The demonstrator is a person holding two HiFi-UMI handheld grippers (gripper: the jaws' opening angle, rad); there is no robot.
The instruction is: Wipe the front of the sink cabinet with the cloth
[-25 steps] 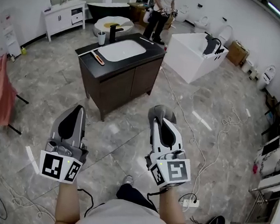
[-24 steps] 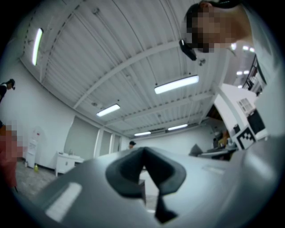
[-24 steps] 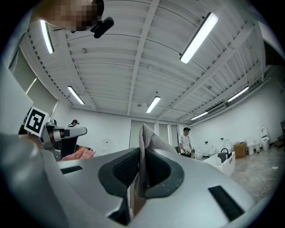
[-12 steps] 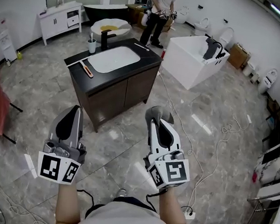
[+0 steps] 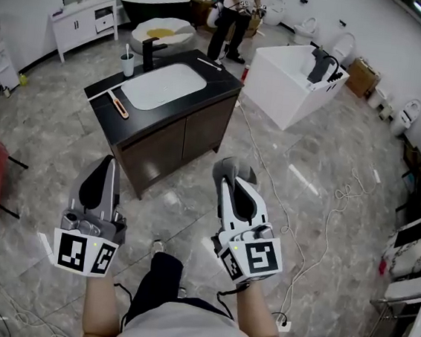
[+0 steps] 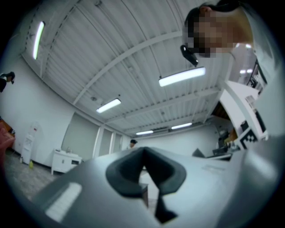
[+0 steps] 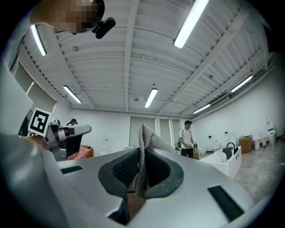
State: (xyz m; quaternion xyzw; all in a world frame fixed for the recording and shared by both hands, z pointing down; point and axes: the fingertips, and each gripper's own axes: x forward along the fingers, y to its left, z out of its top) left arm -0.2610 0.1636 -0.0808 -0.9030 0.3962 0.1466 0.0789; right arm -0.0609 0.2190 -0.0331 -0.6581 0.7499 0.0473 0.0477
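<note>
Right tongs (image 5: pixel 230 167) clamp the grey cloth (image 7: pixel 144 142); left tongs (image 5: pixel 107 163) are pressed together, empty. Sink cabinet (image 5: pixel 174 144) stands ahead of both.

The dark sink cabinet (image 5: pixel 173 134) stands on a grey marble floor (image 5: pixel 323 161), with its two front doors turned toward the person. On its black top there is a white basin (image 5: pixel 163 86), a black faucet (image 5: pixel 150 48), a cup (image 5: pixel 126 64) and a long orange object (image 5: pixel 118 105). Both grippers are held low, near the cabinet front but apart from it. The right gripper (image 5: pixel 231 168) has a grey cloth (image 5: pixel 241 172) pinched at its tip. The left gripper (image 5: pixel 107 162) has its jaws together. Beyond the cabinet are a white bathtub (image 5: pixel 279 89) and a standing person (image 5: pixel 239 6).
</note>
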